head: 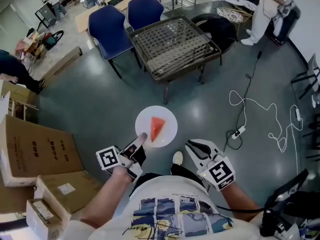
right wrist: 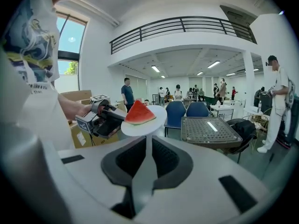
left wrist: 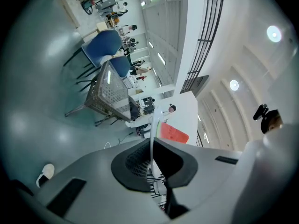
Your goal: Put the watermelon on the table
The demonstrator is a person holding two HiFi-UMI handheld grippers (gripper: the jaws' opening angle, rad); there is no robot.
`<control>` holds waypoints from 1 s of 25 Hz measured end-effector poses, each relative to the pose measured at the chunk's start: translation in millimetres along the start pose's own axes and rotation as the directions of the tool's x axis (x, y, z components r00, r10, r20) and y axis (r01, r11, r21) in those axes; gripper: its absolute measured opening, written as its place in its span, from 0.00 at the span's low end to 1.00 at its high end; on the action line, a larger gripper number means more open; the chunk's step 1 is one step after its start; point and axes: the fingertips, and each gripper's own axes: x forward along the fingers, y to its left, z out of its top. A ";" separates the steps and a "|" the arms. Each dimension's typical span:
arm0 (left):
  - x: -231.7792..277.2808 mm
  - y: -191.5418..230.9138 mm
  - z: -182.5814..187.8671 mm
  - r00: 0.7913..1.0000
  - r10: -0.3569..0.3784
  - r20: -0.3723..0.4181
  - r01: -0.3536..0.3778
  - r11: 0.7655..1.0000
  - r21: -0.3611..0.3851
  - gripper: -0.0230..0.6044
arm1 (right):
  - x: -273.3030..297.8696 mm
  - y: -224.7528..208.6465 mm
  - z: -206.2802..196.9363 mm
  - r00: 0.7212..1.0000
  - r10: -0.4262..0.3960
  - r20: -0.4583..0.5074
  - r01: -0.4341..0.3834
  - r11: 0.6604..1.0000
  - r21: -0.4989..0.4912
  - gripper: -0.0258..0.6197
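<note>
**A:** Where is the watermelon [head: 157,128] found?

**B:** It is seen as a red wedge laid loose in the middle of a white plate [head: 170,118]. The plate is carried above the floor [head: 90,99], near in the scene. The mesh worktop [head: 175,44] is well apart, farther off, with two blue chairs [head: 107,26] beyond it.

**A:** How are the tongs set?

**B:** The left tongs [head: 142,137] are clenched on the plate's near left rim, which is seen edge-on between the jaws in the left gripper view. The right tongs [head: 191,144] are drawn together with nothing between them. They are held just right of the plate, apart from its rim.

**A:** So the wedge is touched by neither?

**B:** By neither. It is placed between the two, nearer the left tongs, and only the plate is gripped.

**A:** How is it expected to handle?

**B:** The wedge is judged light, soft and wet. It could be bruised by a squeeze and could slide on the smooth plate if this were tipped. The plate is judged stiff, light and breakable. The hold is best kept on the rim with the plate level. A second hold on the right rim would probably steady it.
</note>
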 end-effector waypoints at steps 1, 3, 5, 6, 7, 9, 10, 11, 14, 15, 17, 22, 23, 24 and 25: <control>17.4 -1.5 6.7 1.000 -0.003 0.001 0.003 1.000 0.005 0.06 | 2.2 -17.8 -0.3 1.000 0.002 -0.006 -0.002 1.000 -0.001 0.08; 52.4 -2.6 19.9 1.000 -0.011 -0.001 0.011 1.000 0.008 0.06 | 8.1 -51.4 -3.4 1.000 0.002 -0.022 -0.002 1.000 0.005 0.10; 80.7 -1.3 32.5 1.000 -0.010 -0.010 0.010 1.000 -0.001 0.06 | 16.1 -75.9 -4.7 0.999 -0.004 -0.037 0.004 1.000 0.018 0.12; 91.7 0.6 40.0 1.000 -0.005 -0.014 0.005 1.000 -0.007 0.06 | 21.8 -85.2 -3.2 0.999 -0.007 -0.041 0.007 1.000 0.023 0.12; 102.1 3.2 49.2 1.000 -0.003 -0.016 0.003 1.000 -0.011 0.06 | 29.2 -94.4 -0.3 0.999 -0.009 -0.043 0.010 1.000 0.024 0.13; 125.9 10.0 72.7 1.000 -0.008 -0.018 0.008 1.000 -0.011 0.06 | 48.7 -113.8 5.9 0.999 -0.006 -0.040 0.007 1.000 0.023 0.13; 138.9 14.8 85.2 1.000 -0.011 -0.022 0.011 1.000 -0.012 0.06 | 60.1 -124.2 7.3 0.999 -0.004 -0.042 0.005 1.000 0.026 0.13; 151.8 20.7 97.8 1.000 -0.015 -0.026 0.014 1.000 -0.015 0.06 | 72.1 -135.0 7.7 0.999 -0.004 -0.047 0.005 1.000 0.030 0.13; 188.8 38.8 137.0 0.999 -0.030 -0.041 0.029 0.999 -0.035 0.06 | 107.8 -169.4 14.0 0.997 -0.026 -0.068 0.029 0.999 0.045 0.13; 200.5 42.3 150.7 0.998 -0.036 -0.047 0.034 0.999 -0.041 0.06 | 118.4 -180.4 21.3 0.997 -0.037 -0.069 0.040 0.998 0.050 0.13; 222.1 45.7 179.7 0.997 -0.042 -0.063 0.040 0.998 -0.041 0.06 | 137.8 -200.9 42.3 0.996 -0.062 -0.069 0.066 0.997 0.050 0.13; 284.9 76.6 256.6 0.992 -0.021 -0.126 0.023 1.000 0.015 0.06 | 193.0 -261.2 85.8 0.989 -0.129 -0.074 0.133 0.990 0.048 0.13; 298.7 88.3 273.3 0.990 -0.003 -0.142 0.009 0.999 0.041 0.06 | 205.4 -274.4 90.6 0.987 -0.143 -0.071 0.147 0.987 0.057 0.13; 313.0 99.1 289.6 0.988 0.015 -0.154 -0.005 0.998 0.064 0.06 | 217.1 -287.1 95.1 0.986 -0.154 -0.068 0.159 0.985 0.068 0.13; 327.4 108.4 304.1 0.986 0.029 -0.161 -0.017 0.997 0.076 0.06 | 227.1 -299.0 99.3 0.984 -0.162 -0.067 0.167 0.983 0.078 0.13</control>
